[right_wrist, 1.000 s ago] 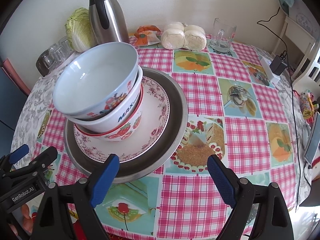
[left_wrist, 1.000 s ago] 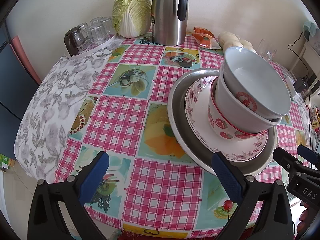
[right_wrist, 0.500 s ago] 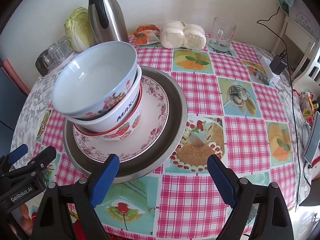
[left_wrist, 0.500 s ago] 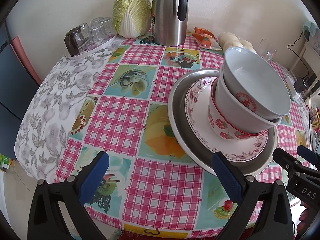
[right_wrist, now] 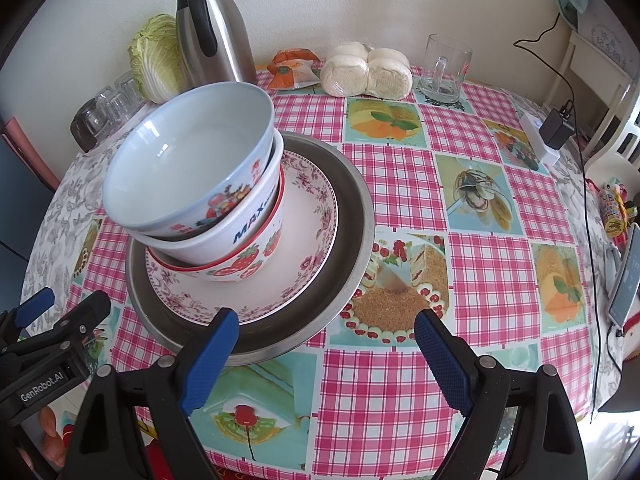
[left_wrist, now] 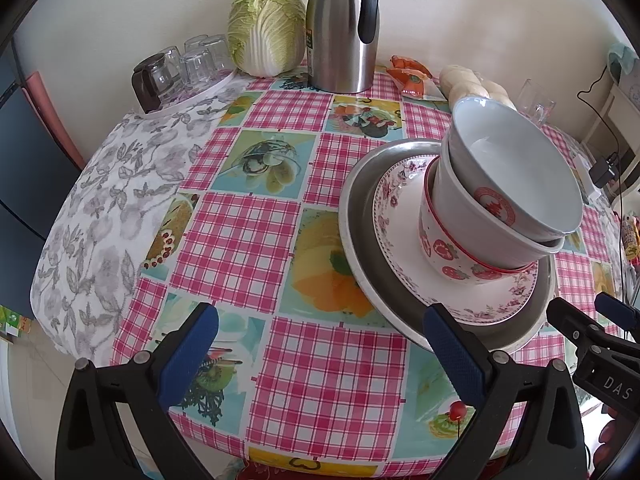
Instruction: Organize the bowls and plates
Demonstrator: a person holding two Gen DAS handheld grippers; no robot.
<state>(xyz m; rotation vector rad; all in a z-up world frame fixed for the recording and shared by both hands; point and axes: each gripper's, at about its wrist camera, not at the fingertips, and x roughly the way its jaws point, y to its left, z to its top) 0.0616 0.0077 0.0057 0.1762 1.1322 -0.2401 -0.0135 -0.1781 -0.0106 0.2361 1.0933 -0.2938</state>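
Observation:
A stack stands on the round table: a metal plate (left_wrist: 360, 248) (right_wrist: 352, 216), a floral plate (left_wrist: 396, 216) (right_wrist: 304, 240), a strawberry bowl (left_wrist: 444, 256) (right_wrist: 248, 264), a white bowl (left_wrist: 460, 204) (right_wrist: 240, 232) and a tilted pale blue bowl (left_wrist: 516, 160) (right_wrist: 188, 160) on top. My left gripper (left_wrist: 320, 348) is open and empty, near the table's front edge, left of the stack. My right gripper (right_wrist: 326, 346) is open and empty, just in front of the metal plate's rim.
At the back stand a steel thermos (left_wrist: 344, 28) (right_wrist: 212, 28), a cabbage (left_wrist: 266, 28), a tray of glasses (left_wrist: 180, 68), a snack packet (right_wrist: 292, 70), wrapped buns (right_wrist: 366, 70) and a glass mug (right_wrist: 444, 66). A charger and cable (right_wrist: 556, 128) lie at the right.

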